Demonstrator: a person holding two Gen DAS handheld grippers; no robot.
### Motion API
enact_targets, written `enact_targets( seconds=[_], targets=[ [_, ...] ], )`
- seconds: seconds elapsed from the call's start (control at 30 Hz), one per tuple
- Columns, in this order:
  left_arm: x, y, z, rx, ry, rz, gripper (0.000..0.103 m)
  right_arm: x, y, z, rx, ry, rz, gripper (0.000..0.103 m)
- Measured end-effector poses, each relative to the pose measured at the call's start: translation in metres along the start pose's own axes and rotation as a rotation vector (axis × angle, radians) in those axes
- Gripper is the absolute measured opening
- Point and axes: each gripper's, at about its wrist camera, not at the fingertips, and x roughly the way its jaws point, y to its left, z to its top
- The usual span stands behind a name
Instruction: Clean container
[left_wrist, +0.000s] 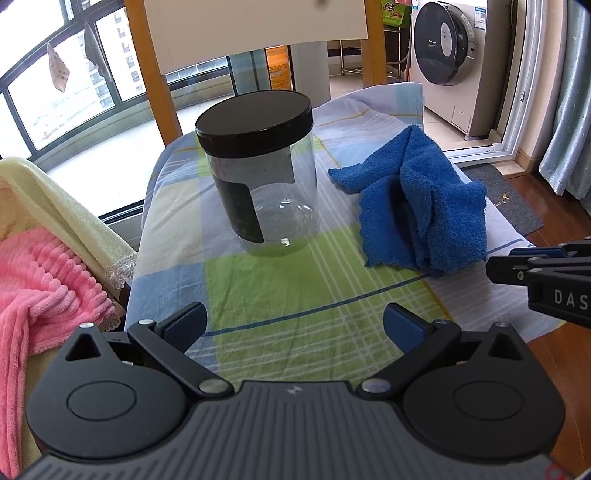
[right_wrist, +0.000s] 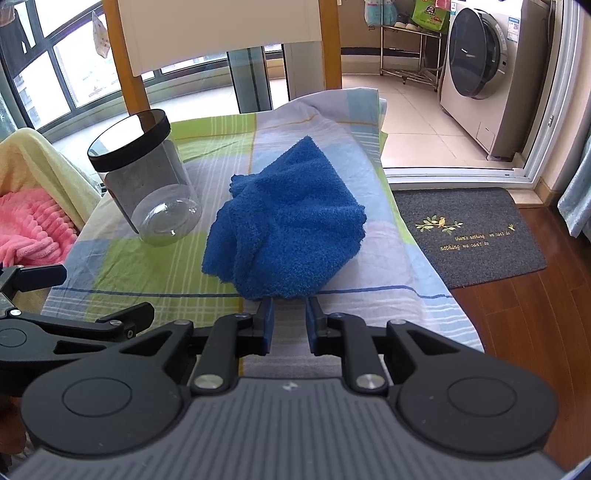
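Note:
A clear plastic jar (left_wrist: 258, 173) with a black lid and a dark label stands upright on the checked tablecloth (left_wrist: 280, 295), straight ahead of my left gripper (left_wrist: 295, 325). That gripper is open wide, holds nothing, and is well short of the jar. To the jar's right lies a crumpled blue towel (left_wrist: 417, 206). In the right wrist view the jar (right_wrist: 147, 181) is at the left and the blue towel (right_wrist: 288, 221) is in the middle. My right gripper (right_wrist: 290, 317) has a narrow gap between its pads, with its tips at the towel's near edge. Only tablecloth shows between the pads.
A wooden chair back (left_wrist: 255, 29) stands behind the table. Pink and yellow fabrics (left_wrist: 44, 258) are piled at the left. The table's right edge drops to a wood floor with a grey doormat (right_wrist: 469, 232). A washing machine (right_wrist: 487, 74) stands at the far right.

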Motion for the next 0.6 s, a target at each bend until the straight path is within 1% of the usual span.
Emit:
enact_targets(
  seconds=[0.6],
  targets=[
    [0.012,0.002,0.006,-0.014,0.016,0.011,0.102,0.01,-0.001,0.009,-0.012,0.014,0.005,0.016]
  ],
)
